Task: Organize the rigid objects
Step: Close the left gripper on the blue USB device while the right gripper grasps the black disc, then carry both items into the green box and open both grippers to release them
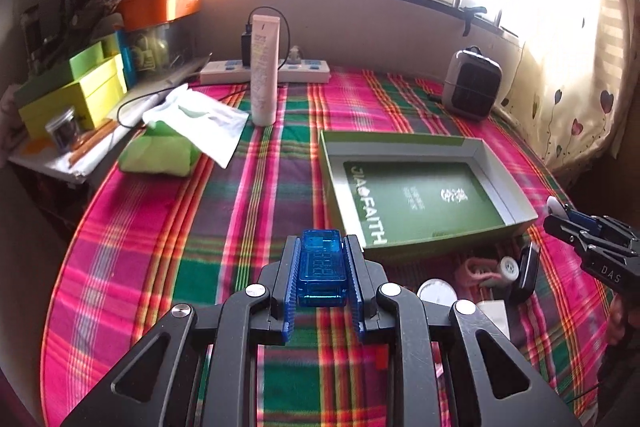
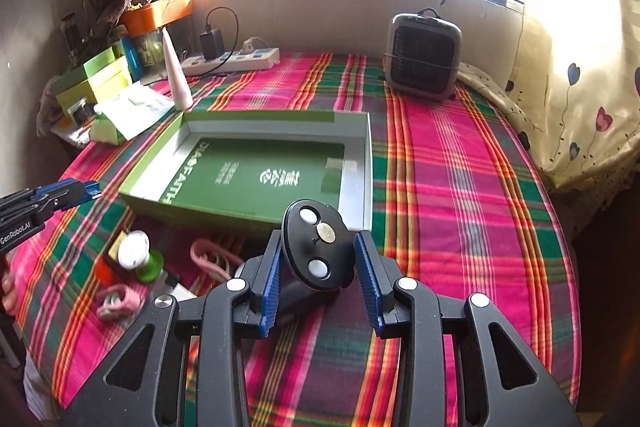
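- The left gripper [image 1: 322, 269] was closed on a blue meter [image 1: 322, 267], held above the plaid cloth [image 1: 224, 211] just short of the box's near left corner; that piece was picked up but not yet put away.
- The green box [image 1: 404, 143] lay open between the grippers, and its printed floor showed nothing inside, so by my judgement no item had been stowed.
- In front of the box a loose heap waited: a white disc [image 1: 437, 293], a pink clip [image 1: 478, 269], a green spool [image 2: 140, 255] and small parts too cluttered to name.
- The right gripper [image 2: 318, 259] held a black oval gadget [image 2: 318, 247] near the box's front wall; the left pad touched it, the right pad stood slightly off, so the hold looked loose.
- Most of the sorting remained.
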